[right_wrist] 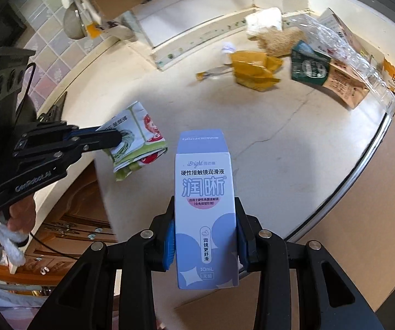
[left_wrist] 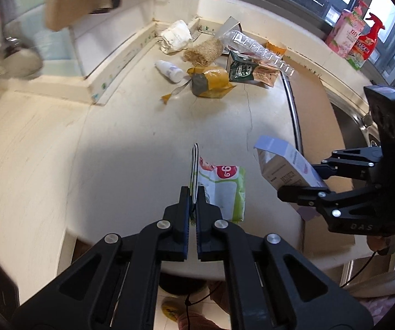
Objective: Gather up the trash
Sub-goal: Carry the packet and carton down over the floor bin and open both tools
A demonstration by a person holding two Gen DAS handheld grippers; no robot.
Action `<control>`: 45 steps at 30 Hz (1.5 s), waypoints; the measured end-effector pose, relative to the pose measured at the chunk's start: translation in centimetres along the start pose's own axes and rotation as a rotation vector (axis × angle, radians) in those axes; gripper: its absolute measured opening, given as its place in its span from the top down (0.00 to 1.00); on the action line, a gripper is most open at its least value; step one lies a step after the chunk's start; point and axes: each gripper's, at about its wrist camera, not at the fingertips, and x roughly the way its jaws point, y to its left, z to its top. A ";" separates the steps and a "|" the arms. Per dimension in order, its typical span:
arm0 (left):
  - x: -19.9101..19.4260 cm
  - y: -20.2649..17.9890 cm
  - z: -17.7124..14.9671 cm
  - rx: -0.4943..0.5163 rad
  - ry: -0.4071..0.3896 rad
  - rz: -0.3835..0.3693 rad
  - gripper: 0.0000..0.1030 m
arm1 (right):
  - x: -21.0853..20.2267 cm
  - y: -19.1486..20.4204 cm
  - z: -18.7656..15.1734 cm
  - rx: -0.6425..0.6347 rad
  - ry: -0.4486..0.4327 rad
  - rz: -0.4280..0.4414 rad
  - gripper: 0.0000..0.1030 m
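Observation:
My left gripper (left_wrist: 193, 192) is shut on a flat green-and-white snack wrapper (left_wrist: 222, 189) and holds it above the near edge of the cream countertop (left_wrist: 142, 126); the wrapper also shows in the right wrist view (right_wrist: 136, 140). My right gripper (right_wrist: 205, 220) is shut on a small lilac-and-white carton (right_wrist: 205, 206), held upright above the counter's front edge; it shows in the left wrist view (left_wrist: 285, 165) at the right. More trash lies at the far end: a yellow bag (left_wrist: 211, 81), a green packet (left_wrist: 242, 70), a small white bottle (left_wrist: 169, 70) and a clear plastic tray (left_wrist: 255, 46).
A loofah (left_wrist: 203, 52) and a white cloth (left_wrist: 175, 35) sit in the far corner. A sink (left_wrist: 362, 121) with a metal rim is on the right, brown cardboard (left_wrist: 315, 101) beside it. Spray bottles (left_wrist: 362, 41) stand on the window sill. Wooden cabinets (right_wrist: 68, 220) are below.

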 end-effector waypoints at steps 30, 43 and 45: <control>3.9 7.1 -28.0 -0.034 0.265 0.030 0.99 | 12.0 19.7 -25.0 0.237 0.095 -0.080 0.66; 19.4 9.1 -34.9 -0.105 0.398 0.028 0.90 | 28.5 16.7 -31.4 0.333 0.210 -0.136 0.65; 20.5 9.7 -35.1 -0.131 0.420 0.022 0.77 | 30.0 16.8 -31.4 0.313 0.225 -0.151 0.63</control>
